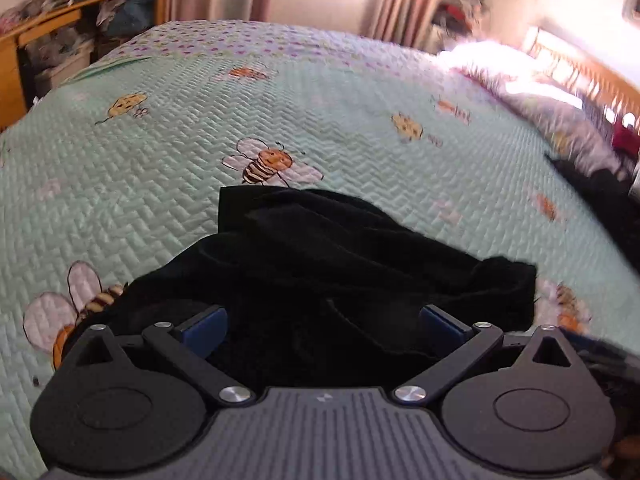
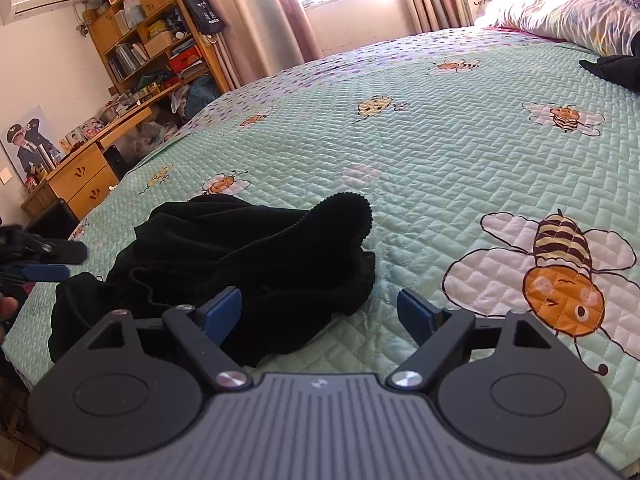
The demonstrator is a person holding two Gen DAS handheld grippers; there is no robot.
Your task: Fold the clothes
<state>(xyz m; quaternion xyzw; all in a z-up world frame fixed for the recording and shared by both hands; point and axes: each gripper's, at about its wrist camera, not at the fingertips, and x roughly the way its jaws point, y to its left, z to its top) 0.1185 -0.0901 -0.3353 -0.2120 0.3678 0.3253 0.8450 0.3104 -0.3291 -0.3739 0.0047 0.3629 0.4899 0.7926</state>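
A bed (image 2: 420, 152) fills both views, covered by a pale green quilted spread (image 1: 168, 184) printed with cartoon bees. At its head lies a pillow (image 2: 560, 12), and a second dark garment (image 2: 612, 66) sits on the spread just below it, well apart from the main pile. Beyond the bed stand a wooden bookshelf (image 2: 152, 40) packed with books and boxes, a wooden desk (image 2: 80, 176) with drawers, and pink curtains (image 2: 276, 20) beside a bright window.

Near the bed's front edge lies a crumpled black garment (image 2: 224, 264), bunched in loose folds with one rounded ribbed edge raised toward the bed's middle.

The right gripper (image 2: 320, 312) hovers at the near right side of that garment, its blue-padded fingers (image 2: 224, 308) spread wide; the left finger overlaps the cloth, the right one is over bare spread, and nothing is pinched.

The left gripper (image 1: 322, 326) is directly over the black garment, its fingers (image 1: 206, 326) also wide apart with cloth lying between them, not clamped.
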